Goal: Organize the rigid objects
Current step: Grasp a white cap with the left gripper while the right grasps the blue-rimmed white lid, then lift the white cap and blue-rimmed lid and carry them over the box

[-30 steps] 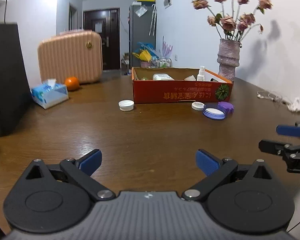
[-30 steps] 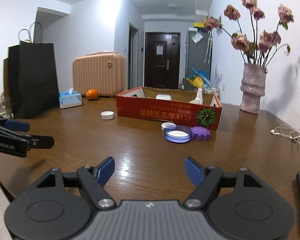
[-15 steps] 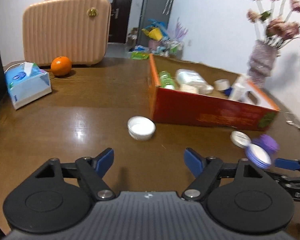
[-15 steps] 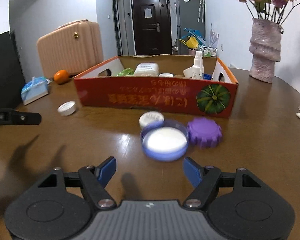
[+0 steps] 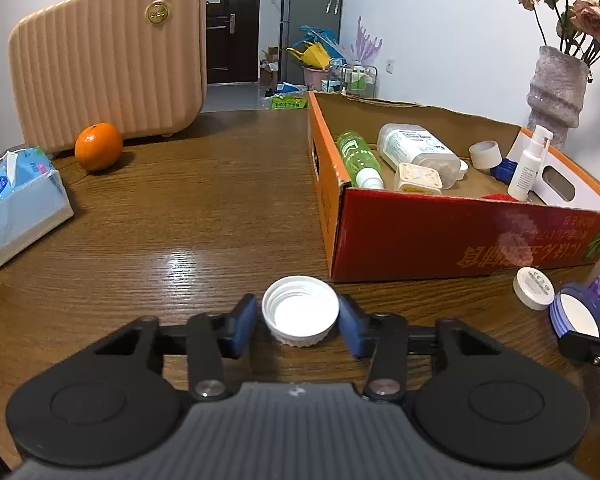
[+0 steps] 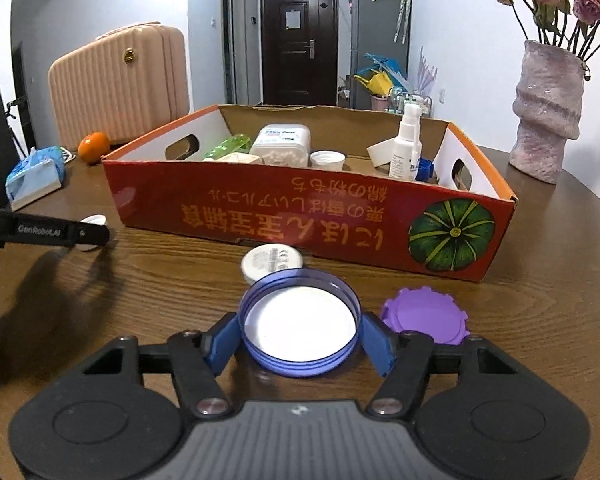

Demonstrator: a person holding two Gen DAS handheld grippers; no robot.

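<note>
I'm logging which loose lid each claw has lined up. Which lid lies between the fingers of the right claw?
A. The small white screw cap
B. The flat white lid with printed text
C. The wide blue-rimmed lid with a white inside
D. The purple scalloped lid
C: the right wrist view shows the wide blue-rimmed lid with a white inside between the blue pads of the right claw.

A home: wooden table point(image 5: 204, 216), suitcase point(image 5: 108, 60), flower vase point(image 6: 548, 112), front door point(image 6: 300, 44).
</note>
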